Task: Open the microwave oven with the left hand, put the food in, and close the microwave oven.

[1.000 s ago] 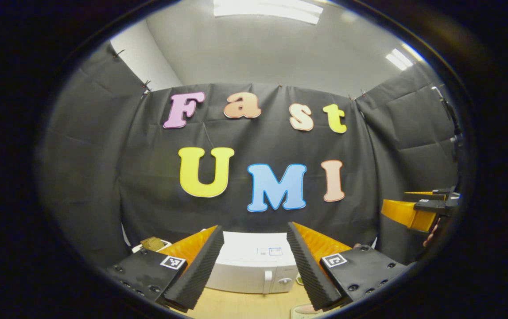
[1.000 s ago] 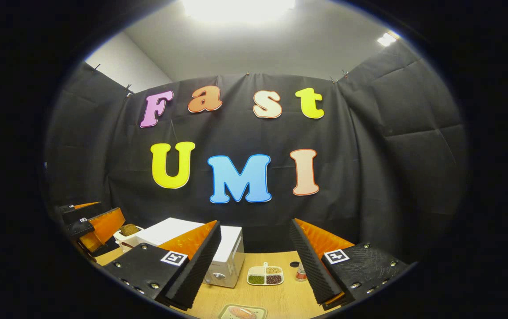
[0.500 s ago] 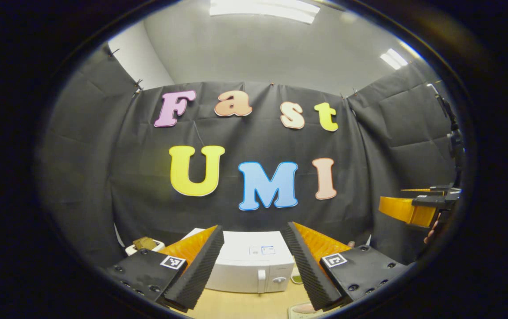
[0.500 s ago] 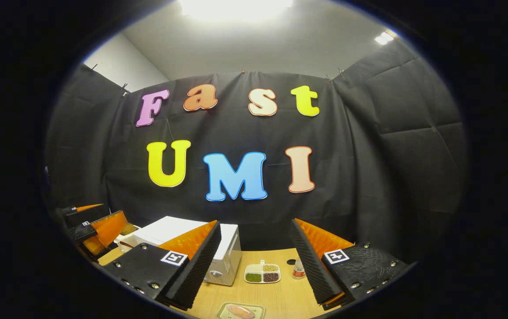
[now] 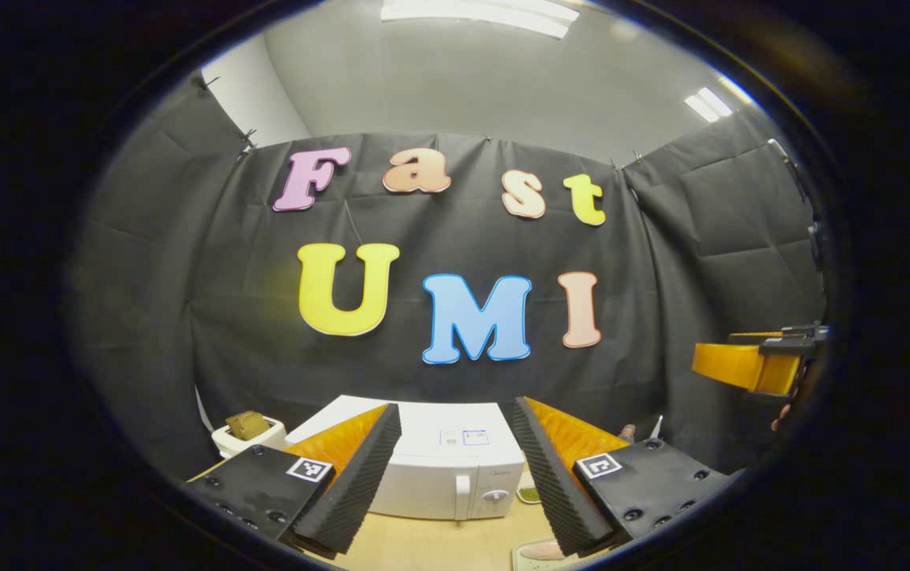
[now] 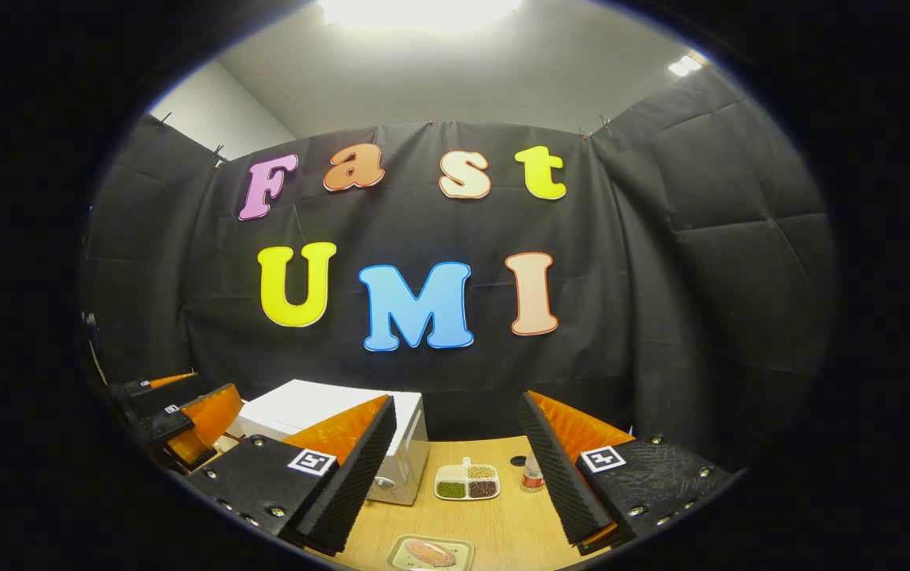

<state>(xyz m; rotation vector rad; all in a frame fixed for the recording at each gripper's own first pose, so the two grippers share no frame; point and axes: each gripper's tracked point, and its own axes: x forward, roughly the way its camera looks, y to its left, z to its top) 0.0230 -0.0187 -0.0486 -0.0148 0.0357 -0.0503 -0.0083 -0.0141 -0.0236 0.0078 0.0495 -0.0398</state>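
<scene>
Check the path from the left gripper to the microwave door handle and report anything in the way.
Nothing visible blocks it. In the left gripper view the left gripper is open and empty, with the microwave straight ahead, its door shut and the handle in plain sight between the fingers. The toaster stands off to the side.

A recording booth: black cloth walls (image 6: 700, 262) surround a wooden table (image 6: 494, 527).

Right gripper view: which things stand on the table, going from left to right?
Microwave oven → divided dish of beans → small bottle.
</scene>
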